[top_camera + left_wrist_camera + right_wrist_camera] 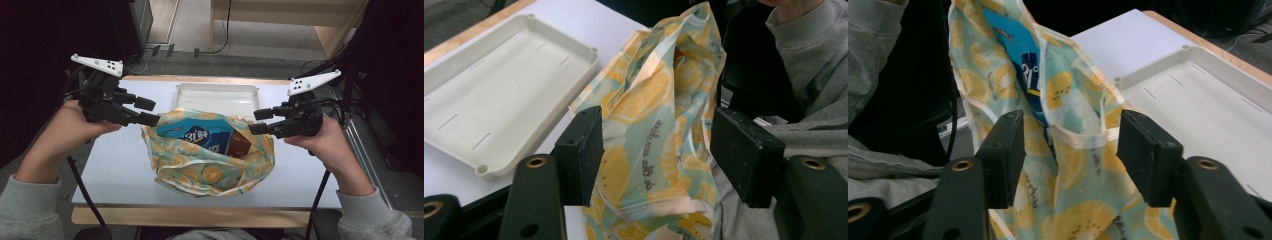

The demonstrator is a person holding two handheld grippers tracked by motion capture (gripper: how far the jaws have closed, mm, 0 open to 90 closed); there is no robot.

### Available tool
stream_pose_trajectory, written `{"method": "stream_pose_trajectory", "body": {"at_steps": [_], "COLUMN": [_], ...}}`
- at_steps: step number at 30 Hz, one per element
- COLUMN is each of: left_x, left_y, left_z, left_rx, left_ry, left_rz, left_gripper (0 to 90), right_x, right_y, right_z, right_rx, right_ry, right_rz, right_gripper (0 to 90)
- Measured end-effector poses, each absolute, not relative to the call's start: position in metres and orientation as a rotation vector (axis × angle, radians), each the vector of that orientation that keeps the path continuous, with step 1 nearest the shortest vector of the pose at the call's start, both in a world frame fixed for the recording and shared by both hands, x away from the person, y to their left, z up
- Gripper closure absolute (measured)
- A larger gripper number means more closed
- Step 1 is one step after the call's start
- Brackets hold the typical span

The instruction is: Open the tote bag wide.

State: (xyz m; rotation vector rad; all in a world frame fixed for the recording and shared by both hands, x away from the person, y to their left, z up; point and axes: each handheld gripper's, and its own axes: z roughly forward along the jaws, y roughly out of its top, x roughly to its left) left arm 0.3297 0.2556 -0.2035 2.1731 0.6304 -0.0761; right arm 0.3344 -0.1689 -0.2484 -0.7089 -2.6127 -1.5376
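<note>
My left tongs (150, 111) stand released, jaws wide apart at the left rim of the lemon-print fabric bag (212, 172), whose cloth hangs loosely between them in the left gripper view. My right tongs (256, 121) are released too, spread at the bag's right rim with a fold between the jaws. The bag sits on the bench (120, 165) between both tongs, holding a blue packet (195, 134) and a brown box (239, 144). Beyond it lies a white tray (217, 95).
</note>
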Motion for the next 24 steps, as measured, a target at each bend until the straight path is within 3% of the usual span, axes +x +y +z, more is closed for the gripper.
{"method": "stream_pose_trajectory", "body": {"at_steps": [2, 7, 17, 24], "left_x": [0.329, 0.332, 0.326, 0.324], "left_y": [0.252, 0.252, 0.263, 0.268], "left_z": [-0.210, -0.220, -0.221, -0.220], "left_rx": [2.195, 2.206, 2.202, 2.198], "left_ry": [0.632, 0.642, 0.655, 0.662], "left_rz": [-0.074, -0.091, -0.072, -0.069], "left_gripper": [38.2, 43.2, 62.8, 77.7], "right_x": [0.329, 0.327, 0.333, 0.336], "right_y": [-0.166, -0.161, -0.166, -0.168], "right_z": [-0.252, -0.264, -0.275, -0.265], "right_rx": [-0.706, -0.692, -0.778, -0.766], "right_ry": [-2.626, -2.641, -2.648, -2.694], "right_rz": [-1.532, -1.513, -1.448, -1.456], "right_gripper": [38.1, 38.4, 84.1, 87.5]}}
